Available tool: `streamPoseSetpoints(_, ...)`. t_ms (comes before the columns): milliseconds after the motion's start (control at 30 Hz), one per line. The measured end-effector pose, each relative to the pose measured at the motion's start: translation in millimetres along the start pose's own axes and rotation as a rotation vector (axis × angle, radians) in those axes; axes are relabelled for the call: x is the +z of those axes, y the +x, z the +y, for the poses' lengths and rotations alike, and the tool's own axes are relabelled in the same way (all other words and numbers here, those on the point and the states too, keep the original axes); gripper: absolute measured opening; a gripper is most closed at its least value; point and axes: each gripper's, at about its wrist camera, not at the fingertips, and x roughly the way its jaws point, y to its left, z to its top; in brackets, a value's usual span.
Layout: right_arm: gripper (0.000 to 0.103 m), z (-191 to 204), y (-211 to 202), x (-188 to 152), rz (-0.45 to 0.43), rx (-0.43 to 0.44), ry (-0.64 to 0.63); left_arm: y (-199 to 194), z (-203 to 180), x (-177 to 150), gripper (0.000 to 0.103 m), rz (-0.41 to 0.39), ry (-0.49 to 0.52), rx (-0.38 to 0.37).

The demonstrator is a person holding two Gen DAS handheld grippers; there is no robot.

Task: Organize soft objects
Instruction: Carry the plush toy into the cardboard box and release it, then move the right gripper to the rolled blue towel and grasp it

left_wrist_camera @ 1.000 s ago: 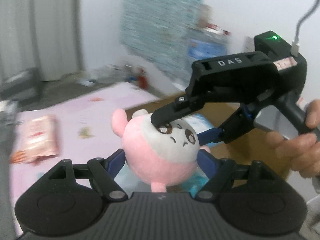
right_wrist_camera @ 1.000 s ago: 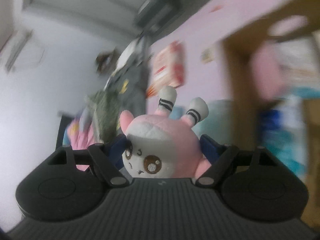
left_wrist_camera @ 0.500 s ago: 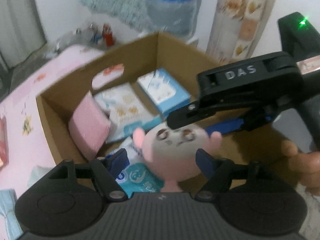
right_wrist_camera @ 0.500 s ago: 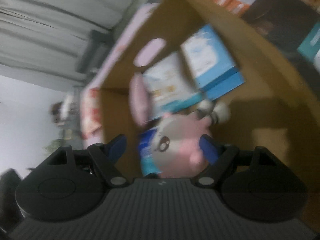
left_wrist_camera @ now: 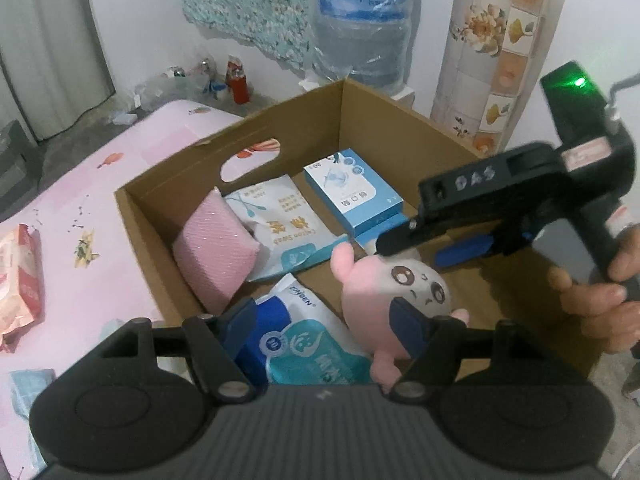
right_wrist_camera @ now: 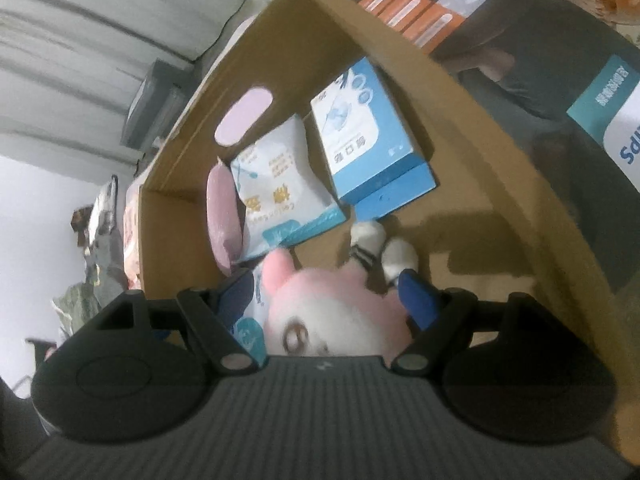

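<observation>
A pink plush toy (left_wrist_camera: 384, 292) with a white face hangs low inside an open cardboard box (left_wrist_camera: 380, 120). My right gripper (right_wrist_camera: 326, 296) is shut on it, and the plush toy (right_wrist_camera: 332, 300) fills the gap between its blue fingers. In the left wrist view the right gripper (left_wrist_camera: 412, 249) comes in from the right, held by a hand (left_wrist_camera: 600, 300). My left gripper (left_wrist_camera: 324, 316) stands open over the box's near side. Its right finger overlaps the plush without squeezing it. Its left finger is over a blue-and-white tissue pack (left_wrist_camera: 304, 340).
The box (right_wrist_camera: 320, 40) also holds a pink pad (left_wrist_camera: 216, 248), a cotton swab bag (left_wrist_camera: 280, 224) and a blue carton (left_wrist_camera: 352, 196). A red-and-white packet (left_wrist_camera: 20, 280) lies on the pink mat (left_wrist_camera: 80, 220) to the left. A water jug (left_wrist_camera: 360, 20) stands behind the box.
Both grippers came down from above the mat into the box with the plush. The plush has slid from between the left gripper's fingers over to its right finger.
</observation>
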Motion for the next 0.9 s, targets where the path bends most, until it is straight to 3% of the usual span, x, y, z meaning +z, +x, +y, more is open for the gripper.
streamPoseSetpoints(133, 0.080, -0.1, 9.9, -2.2, 0.062, -0.007, 0.000, -17.6, 3.3, -7.4, 0.074, -0.023, -0.002, 0.009)
streamPoseSetpoints(333, 0.080, 1.3, 25.7, 1.8, 0.089, -0.010, -0.026, -46.2, 16.9, -26.3, 0.075, -0.073, -0.040, 0.034)
streamPoseSetpoints(400, 0.073, 6.5, 28.6, 3.3, 0.074, -0.020, -0.078, -55.4, 23.9, -34.6, 0.075, -0.086, -0.061, 0.045)
streamPoseSetpoints(600, 0.071, 26.7, 36.5, -1.8, 0.004, -0.067, -0.236, -76.5, 45.9, -59.1, 0.075, -0.117, -0.141, 0.086)
streamPoseSetpoints(733, 0.072, 26.0, 32.0, -0.2, 0.016, -0.073, -0.204, -91.2, 60.6, -77.8, 0.075, -0.144, -0.212, 0.106)
streamPoseSetpoints(900, 0.076, 24.6, 8.0, 0.1, -0.039, -0.056, -0.177, -108.9, 81.8, -102.1, 0.075, -0.175, -0.306, 0.138)
